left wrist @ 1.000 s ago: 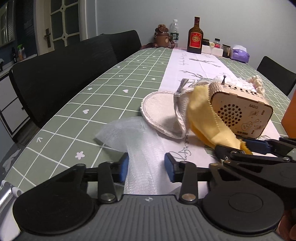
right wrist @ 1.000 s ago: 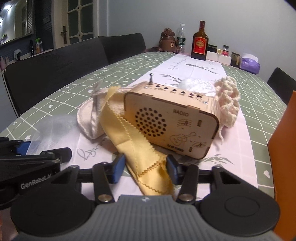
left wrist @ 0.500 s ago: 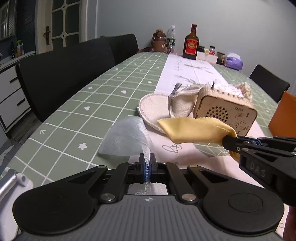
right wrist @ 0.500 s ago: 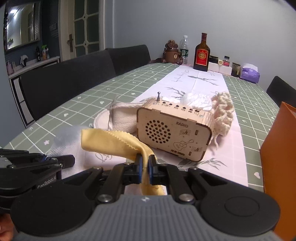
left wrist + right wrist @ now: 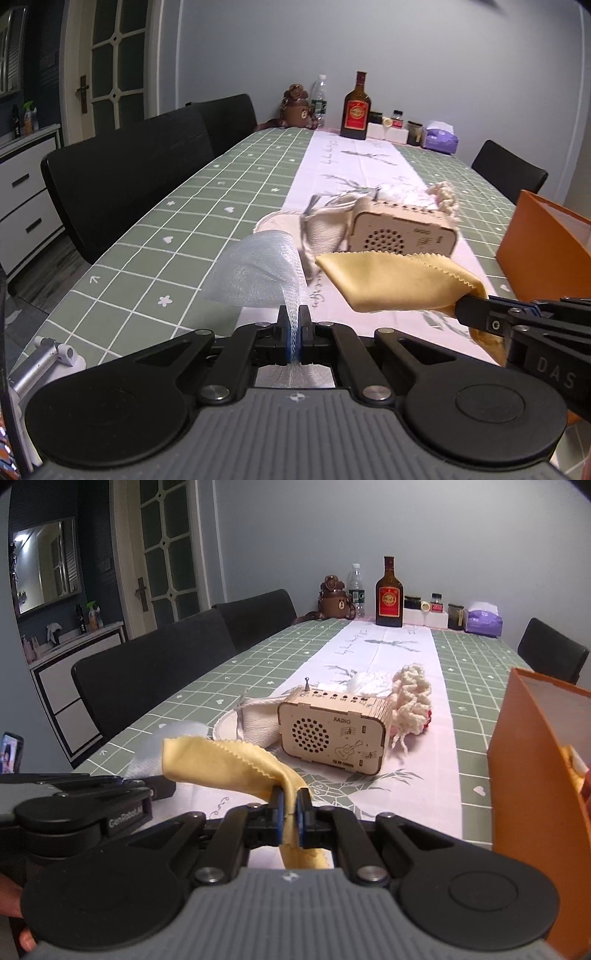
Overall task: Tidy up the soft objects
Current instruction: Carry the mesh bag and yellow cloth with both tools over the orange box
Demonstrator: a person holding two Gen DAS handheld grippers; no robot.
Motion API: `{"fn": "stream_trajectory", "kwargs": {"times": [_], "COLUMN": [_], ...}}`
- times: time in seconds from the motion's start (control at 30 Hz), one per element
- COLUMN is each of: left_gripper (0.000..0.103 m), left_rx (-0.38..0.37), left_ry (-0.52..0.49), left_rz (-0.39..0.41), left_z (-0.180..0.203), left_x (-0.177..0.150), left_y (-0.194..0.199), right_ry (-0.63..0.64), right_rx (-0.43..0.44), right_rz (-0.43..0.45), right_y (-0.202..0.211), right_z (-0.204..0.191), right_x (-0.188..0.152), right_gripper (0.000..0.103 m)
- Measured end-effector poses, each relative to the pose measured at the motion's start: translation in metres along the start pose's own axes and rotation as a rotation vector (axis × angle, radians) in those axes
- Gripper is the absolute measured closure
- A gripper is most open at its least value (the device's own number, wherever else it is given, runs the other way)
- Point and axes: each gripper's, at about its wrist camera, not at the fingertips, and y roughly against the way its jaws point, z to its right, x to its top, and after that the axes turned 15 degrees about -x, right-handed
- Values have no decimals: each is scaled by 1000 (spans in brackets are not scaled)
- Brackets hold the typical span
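Right wrist | orange box (image 5: 532, 760): contents unclear | right claw (image 5: 289, 814) pinches yellow cloth (image 5: 221, 764)

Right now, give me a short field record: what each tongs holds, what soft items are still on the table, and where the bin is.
left tongs: shut on mesh cloth, lifted off the table
right tongs: shut on yellow cloth, lifted
still on table: beige pouch, white fluffy item, cream knit piece
hard item among them: wooden radio
bin: orange box, at the right, open top
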Motion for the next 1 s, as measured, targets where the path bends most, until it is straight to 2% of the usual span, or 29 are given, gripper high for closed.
{"fn": "stream_trajectory", "kwargs": {"times": [0.3, 0.43, 0.53, 0.7, 1.0], "left_gripper": [101, 101, 101, 101, 101], "left_rx": [-22, -60, -103, -212, -365], "left_ry": [-53, -71, -85, -106, -192], "left_rz": [42, 56, 69, 70, 115], "left_z": [26, 40, 52, 78, 135], "left_x": [2, 2, 6, 11, 33], "left_y": [23, 30, 34, 34, 30], "right_ry": [-31, -61, -67, -152, -223], "right_rx": [-38, -31, -52, -54, -205], "right_rz": [70, 89, 113, 132, 197], "right_y": [49, 69, 84, 105, 137], "right_z": [26, 41, 53, 86, 146], "right_x": [-4, -6, -7, -6, -5], "right_gripper": [99, 99, 99, 99, 99]}}
